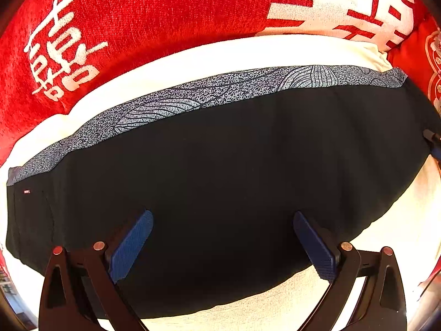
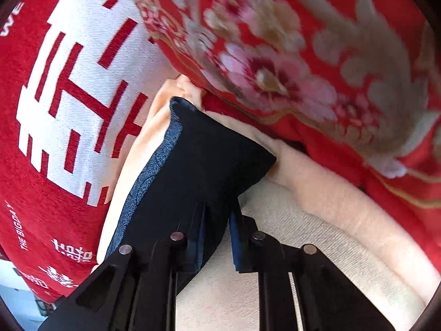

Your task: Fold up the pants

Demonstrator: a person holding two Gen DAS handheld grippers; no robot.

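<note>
Cream bedding under black pants; my left tool gapes wide, my right tool pinches their edge, and I fear it slipping.

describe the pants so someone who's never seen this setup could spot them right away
Find the red blanket with big white characters, then the cream cushion in front of it. The pants lie on that cushion, the only black thing there, with a speckled grey patterned band along the far edge. The right tongs pinch one end; the left tongs are open above them.
</note>
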